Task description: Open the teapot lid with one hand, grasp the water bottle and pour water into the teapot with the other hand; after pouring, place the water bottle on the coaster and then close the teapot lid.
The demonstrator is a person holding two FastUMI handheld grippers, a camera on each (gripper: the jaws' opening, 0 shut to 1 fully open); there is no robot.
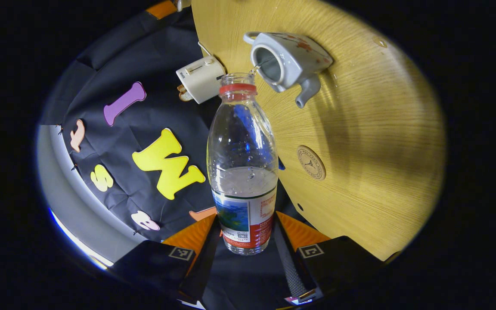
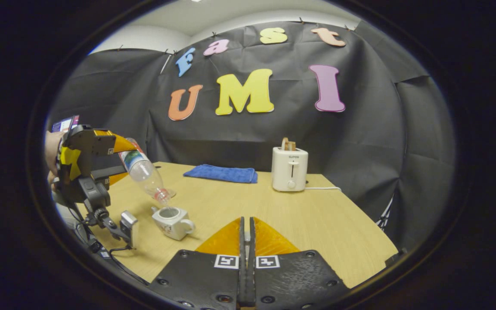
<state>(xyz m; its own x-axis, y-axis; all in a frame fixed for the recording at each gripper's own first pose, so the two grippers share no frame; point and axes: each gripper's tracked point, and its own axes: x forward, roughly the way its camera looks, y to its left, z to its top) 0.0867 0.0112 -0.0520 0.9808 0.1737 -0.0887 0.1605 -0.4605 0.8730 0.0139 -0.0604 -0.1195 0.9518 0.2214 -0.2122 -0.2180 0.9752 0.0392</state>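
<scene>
Water bottle [image 1: 242, 163]: clear plastic, red neck ring, label in blue, green, white and red. Teapot [image 1: 289, 60]: pale grey-white glaze with a small reddish-orange motif. Coaster [image 1: 311, 162]: tan, dark ring and emblem. Toaster [image 2: 289, 169]: cream-white. Cloth [image 2: 221, 173]: solid blue. Table [image 2: 317, 215]: light wood grain.
</scene>
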